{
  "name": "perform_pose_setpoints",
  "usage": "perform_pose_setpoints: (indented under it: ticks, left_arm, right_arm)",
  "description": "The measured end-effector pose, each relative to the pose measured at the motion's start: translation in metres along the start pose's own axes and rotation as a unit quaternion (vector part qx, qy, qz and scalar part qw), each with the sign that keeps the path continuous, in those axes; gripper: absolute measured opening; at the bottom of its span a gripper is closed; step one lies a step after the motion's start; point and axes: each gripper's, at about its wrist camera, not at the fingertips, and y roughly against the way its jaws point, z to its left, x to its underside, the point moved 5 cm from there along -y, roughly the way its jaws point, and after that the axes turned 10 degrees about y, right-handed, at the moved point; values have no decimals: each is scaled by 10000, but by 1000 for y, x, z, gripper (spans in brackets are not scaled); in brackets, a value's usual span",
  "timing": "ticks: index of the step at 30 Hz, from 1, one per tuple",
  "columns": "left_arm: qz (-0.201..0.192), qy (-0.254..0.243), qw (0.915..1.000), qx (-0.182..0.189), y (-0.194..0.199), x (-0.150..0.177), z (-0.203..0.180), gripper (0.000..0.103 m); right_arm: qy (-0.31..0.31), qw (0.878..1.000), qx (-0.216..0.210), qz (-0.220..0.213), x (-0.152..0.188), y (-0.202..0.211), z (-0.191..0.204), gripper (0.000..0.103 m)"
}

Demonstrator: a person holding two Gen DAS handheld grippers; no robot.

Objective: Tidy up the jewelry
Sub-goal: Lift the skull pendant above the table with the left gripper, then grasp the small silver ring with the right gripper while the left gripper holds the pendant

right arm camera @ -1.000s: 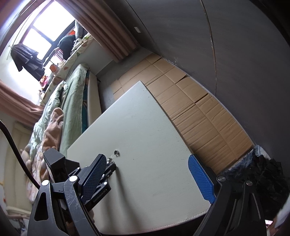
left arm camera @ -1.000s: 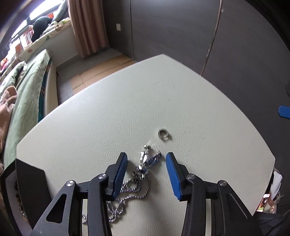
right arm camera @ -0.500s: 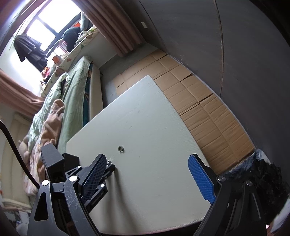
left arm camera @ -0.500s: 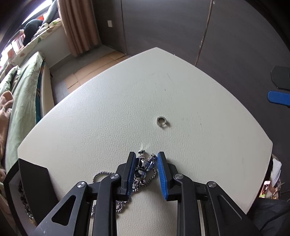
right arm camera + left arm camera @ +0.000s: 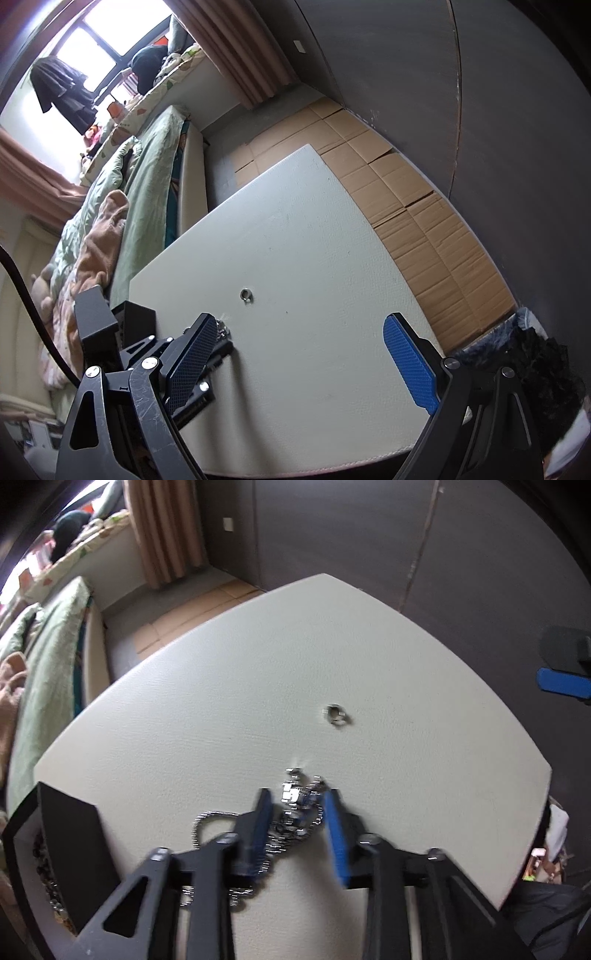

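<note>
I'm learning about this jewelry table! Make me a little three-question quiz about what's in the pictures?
1. True or false: the small silver ring lies apart from the ball-chain necklace on the white table.
2. Which claw has the necklace's pendant between its pads? A) left claw B) right claw
3. Fill in: the black box at the table's left edge holds another ____.

Key
1. True; bare table shows between them.
2. A; its jaws are closing around the pendant, while the right claw gapes wide over bare table.
3. Chain; dark beads show along the box's inside.
</note>
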Motion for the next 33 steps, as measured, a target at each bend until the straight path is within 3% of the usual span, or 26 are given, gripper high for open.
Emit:
perform_pose_setpoints:
  ticks: [3,6,19,25,33]
  left_arm:
    - [28,320,9994,155,-1,-4,9,16]
    - [-131,437,9989,-143,3,-7,17,15]
    - [-890,1070,9902,120,53,-25,38,15]
    - [-1147,1333,9841,255,76,-26,50,15]
    - [-1516,1689,9731,406,105,-29,70,15]
  right_arm:
    - [48,10000,13,40,1,-3,0,92]
    - [71,9999,11,153,3,-10,1,92]
    - [323,9992,-89,239,3,-25,17,89]
    - [457,9978,-181,440,2,-45,28,77]
    - [639,9955,-194,670,-2,-76,46,53]
